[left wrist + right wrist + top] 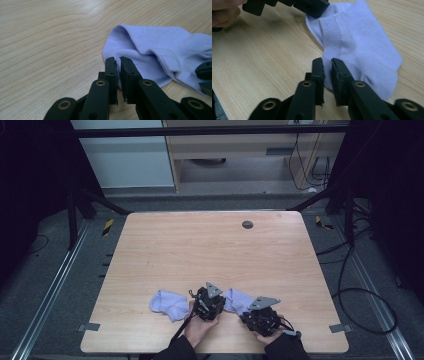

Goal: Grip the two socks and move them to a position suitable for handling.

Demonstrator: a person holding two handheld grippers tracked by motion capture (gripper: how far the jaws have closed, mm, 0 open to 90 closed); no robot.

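Two pale lilac socks lie at the near edge of the wooden table (210, 250). The left sock (169, 304) is just left of the left gripper (118, 61), whose jaws are pinched tog. on its edge. The right sock (362, 57) lies betw. both grippers; the right gripper (327, 62) has its jaws clamped on the sock's edge fabric, below the ribbed cuff.

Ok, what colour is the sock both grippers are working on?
Pale lilac sock, plain with a ribbed cuff; clearest in the right gripper view.
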